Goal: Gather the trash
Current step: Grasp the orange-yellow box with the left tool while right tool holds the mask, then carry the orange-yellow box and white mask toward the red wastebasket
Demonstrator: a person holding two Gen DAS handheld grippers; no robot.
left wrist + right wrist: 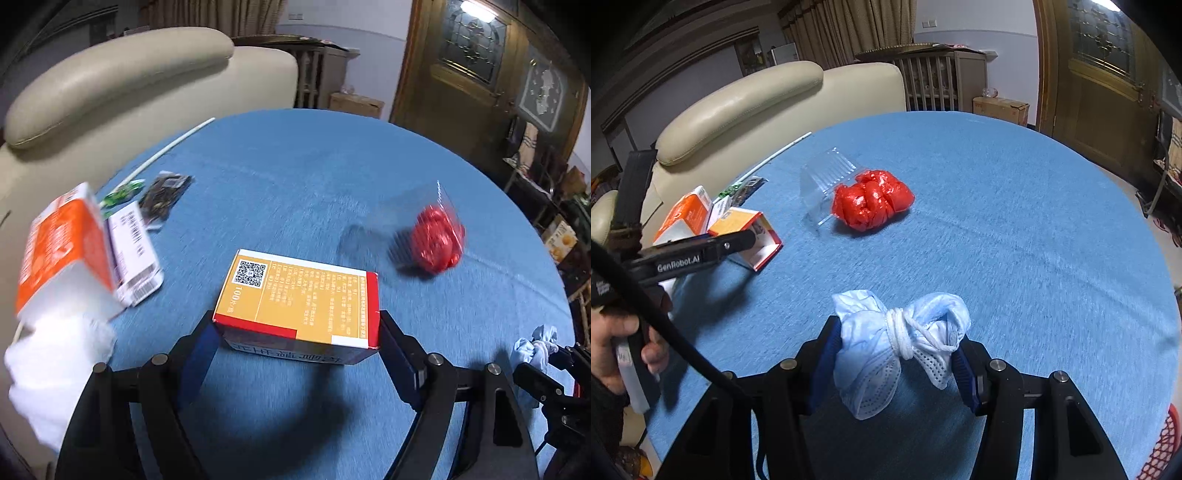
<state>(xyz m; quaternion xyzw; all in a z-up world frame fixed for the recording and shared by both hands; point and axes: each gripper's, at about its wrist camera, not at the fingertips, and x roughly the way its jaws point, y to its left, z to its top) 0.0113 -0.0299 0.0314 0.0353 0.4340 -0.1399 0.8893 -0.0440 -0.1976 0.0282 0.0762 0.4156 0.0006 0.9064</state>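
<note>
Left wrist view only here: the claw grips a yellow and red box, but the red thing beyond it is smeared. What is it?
Observer: A crumpled red plastic bag, lying on the blue tablecloth.
Operator: And the faint shape beside it?
Observer: A clear plastic container, touching the bag's left side in the right wrist view.
Operator: What is in the right claw? I only see its edge.
Observer: The right claw pinches a balled-up blue face mask, tied round with its own white loops.
</note>
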